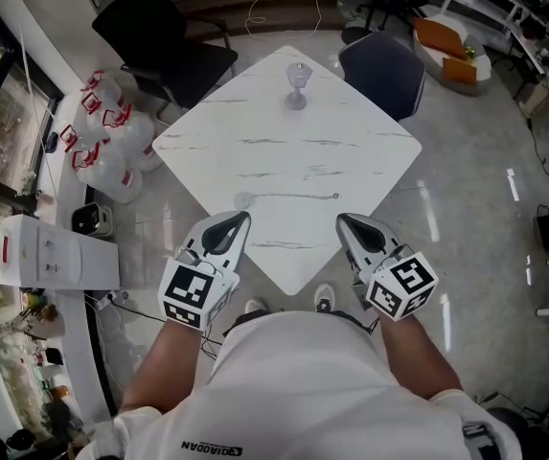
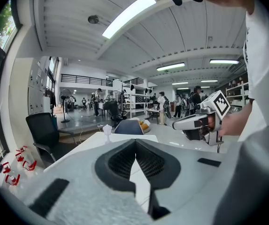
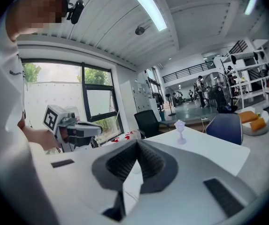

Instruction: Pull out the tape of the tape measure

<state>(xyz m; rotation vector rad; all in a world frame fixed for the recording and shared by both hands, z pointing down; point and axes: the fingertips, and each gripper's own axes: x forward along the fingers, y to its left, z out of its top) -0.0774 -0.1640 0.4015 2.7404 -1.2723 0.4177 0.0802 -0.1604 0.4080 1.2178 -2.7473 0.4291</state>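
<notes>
No tape measure shows plainly in any view. On the white marble table [image 1: 351, 151] I see only a small clear goblet [image 1: 297, 86] near the far corner and a faint pale round spot [image 1: 242, 199] near the front. My left gripper [image 1: 243, 218] hovers over the table's near left edge, its jaws shut with nothing between them. My right gripper [image 1: 343, 220] is level with it over the near right edge, also shut and empty. In the left gripper view the pads [image 2: 125, 161] meet at the tip. The right gripper view shows the same closed pads [image 3: 148, 161].
A black chair [image 1: 164, 36] stands at the table's far left and a dark blue chair [image 1: 384, 70] at its far right. Several water jugs [image 1: 106, 142] and a white dispenser [image 1: 44, 252] line the left wall. People and shelving fill the hall beyond.
</notes>
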